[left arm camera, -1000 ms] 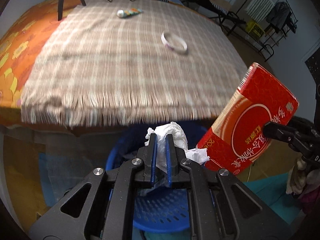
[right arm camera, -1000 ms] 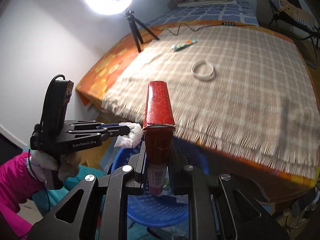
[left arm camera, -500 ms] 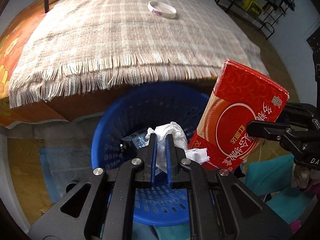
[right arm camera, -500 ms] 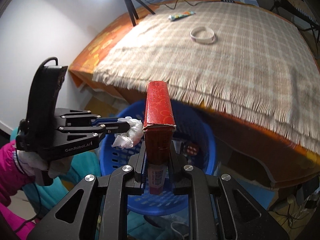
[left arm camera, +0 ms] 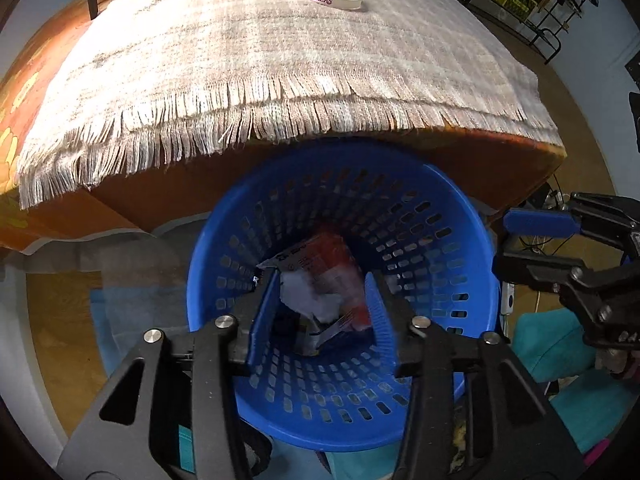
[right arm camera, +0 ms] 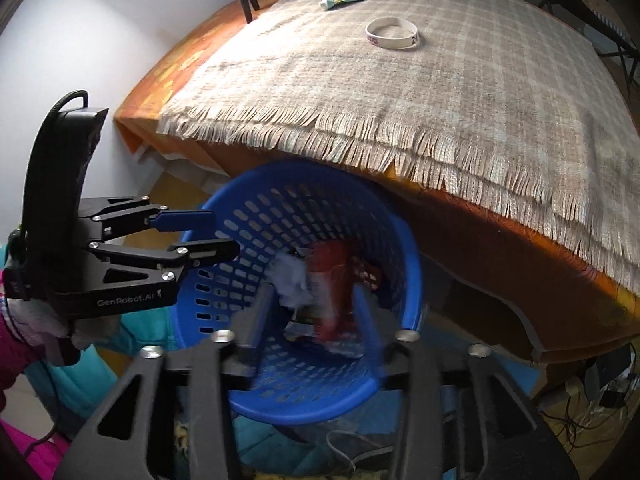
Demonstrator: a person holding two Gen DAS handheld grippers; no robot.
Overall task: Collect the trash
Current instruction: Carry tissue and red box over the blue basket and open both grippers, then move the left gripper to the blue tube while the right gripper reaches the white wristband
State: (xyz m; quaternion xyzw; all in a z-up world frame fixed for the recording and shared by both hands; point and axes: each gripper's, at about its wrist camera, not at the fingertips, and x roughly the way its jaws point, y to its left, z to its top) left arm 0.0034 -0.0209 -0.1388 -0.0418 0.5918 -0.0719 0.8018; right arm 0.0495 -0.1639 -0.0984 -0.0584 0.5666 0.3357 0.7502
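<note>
The plaid blanket (left arm camera: 280, 60) is evenly lit from above, while deep shadow is cast beneath the bed edge. Straight lines are bent by fisheye distortion, corners are vignetted, and motion blur is seen inside the blue basket (right arm camera: 412, 280).

My left gripper (right arm camera: 218, 236) is black linkage with silver screws, blue finger pads (right arm camera: 186, 218) and white "GenRobot.AI" lettering; a black cable (right arm camera: 70, 96) loops off its top, above a magenta sleeve (right arm camera: 14, 354).
</note>
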